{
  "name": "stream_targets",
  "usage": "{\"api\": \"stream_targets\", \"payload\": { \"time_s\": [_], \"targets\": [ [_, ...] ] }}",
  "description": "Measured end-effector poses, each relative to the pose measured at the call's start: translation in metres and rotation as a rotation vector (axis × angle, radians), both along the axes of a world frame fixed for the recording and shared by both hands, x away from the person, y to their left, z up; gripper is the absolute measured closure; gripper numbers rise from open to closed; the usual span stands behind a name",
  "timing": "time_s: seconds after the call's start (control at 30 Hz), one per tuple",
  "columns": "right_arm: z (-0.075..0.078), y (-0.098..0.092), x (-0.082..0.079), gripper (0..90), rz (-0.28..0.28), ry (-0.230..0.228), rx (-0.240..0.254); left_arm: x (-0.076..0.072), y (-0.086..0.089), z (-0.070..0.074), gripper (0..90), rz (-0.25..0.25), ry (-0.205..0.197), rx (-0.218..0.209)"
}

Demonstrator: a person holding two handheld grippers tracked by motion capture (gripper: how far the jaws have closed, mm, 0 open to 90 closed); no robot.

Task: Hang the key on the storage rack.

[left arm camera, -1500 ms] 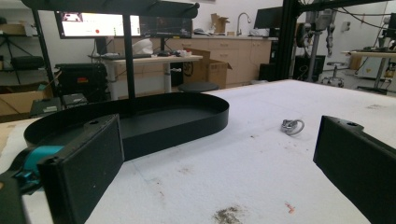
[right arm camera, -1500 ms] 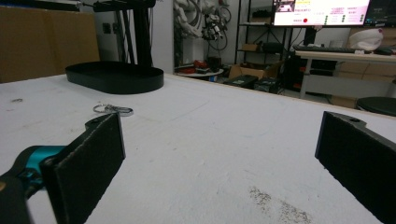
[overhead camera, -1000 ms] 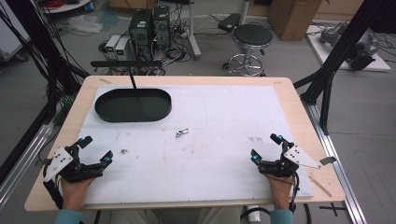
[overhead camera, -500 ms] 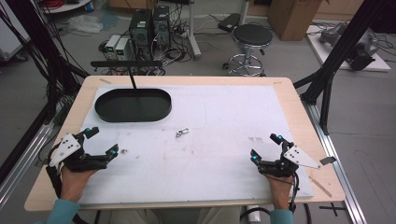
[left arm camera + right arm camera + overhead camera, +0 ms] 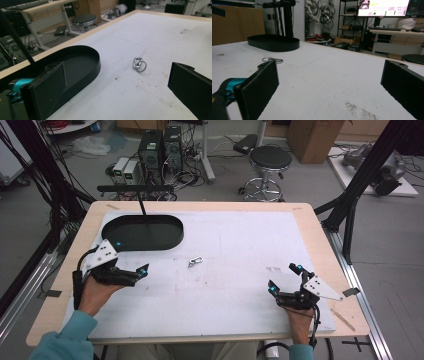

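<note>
A small metal clip with a key ring (image 5: 195, 262) lies on the white mat, just left of the table's centre. It also appears ahead in the left gripper view (image 5: 138, 64) and far off to the left in the right gripper view (image 5: 272, 60). A black oval tray (image 5: 125, 234) sits at the back left, with nothing inside as far as I can see. My left gripper (image 5: 131, 256) is held open beside the tray's near edge, pointing toward the clip; its jaws are wide apart and hold nothing. My right gripper (image 5: 283, 278) rests open near the front right, also with nothing in it.
A white mat (image 5: 240, 245) covers most of the wooden table (image 5: 320, 250). A thin black T-shaped stand (image 5: 135, 188) rises at the tray's far side. A round stool (image 5: 270, 157) and computer boxes (image 5: 160, 145) stand on the floor beyond the far edge.
My left gripper has moved forward and to the right from the front left corner, up to the tray's near edge and closer to the clip. The right gripper has stayed put.
</note>
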State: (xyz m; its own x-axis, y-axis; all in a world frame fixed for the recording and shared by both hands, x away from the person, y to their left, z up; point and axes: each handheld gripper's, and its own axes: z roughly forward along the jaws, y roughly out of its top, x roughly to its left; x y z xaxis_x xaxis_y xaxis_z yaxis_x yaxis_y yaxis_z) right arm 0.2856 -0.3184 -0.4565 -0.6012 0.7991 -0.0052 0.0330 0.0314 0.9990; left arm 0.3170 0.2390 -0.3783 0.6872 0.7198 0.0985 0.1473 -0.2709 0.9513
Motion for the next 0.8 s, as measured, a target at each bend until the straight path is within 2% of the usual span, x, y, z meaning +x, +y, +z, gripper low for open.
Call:
{"api": "stream_targets", "payload": {
  "time_s": [0.27,0.4,0.47,0.53,0.57,0.63,0.67,0.7,0.8],
  "targets": [
    [0.0,0.0,0.0,0.7,-0.001,0.003,0.001,0.023,-0.037,0.008,2.1,-0.055,0.067,0.087],
    [0.0,0.0,0.0,0.7,0.0,0.003,0.001,0.036,-0.06,0.009,2.1,-0.075,0.127,0.13],
    [0.0,0.0,0.0,0.7,0.0,0.003,0.001,0.038,-0.063,0.008,2.1,-0.078,0.133,0.137],
    [0.0,0.0,0.0,0.7,0.0,0.002,0.002,0.045,-0.074,0.009,2.1,-0.069,0.158,0.169],
    [0.0,0.0,0.0,0.7,0.0,0.002,0.002,0.045,-0.074,0.009,2.1,-0.069,0.158,0.169],
    [0.0,0.0,0.0,0.7,0.0,0.003,0.002,0.051,-0.08,0.009,2.1,-0.078,0.195,0.17],
    [0.0,0.0,0.0,0.7,0.0,0.003,0.002,0.053,-0.082,0.009,2.1,-0.078,0.199,0.174],
    [0.0,0.0,0.0,0.7,-0.001,0.007,0.004,0.057,-0.088,0.007,2.1,-0.084,0.203,0.198],
    [0.0,0.0,0.0,0.7,-0.001,0.007,0.004,0.064,-0.097,0.007,2.1,-0.091,0.223,0.225]
  ]
}}
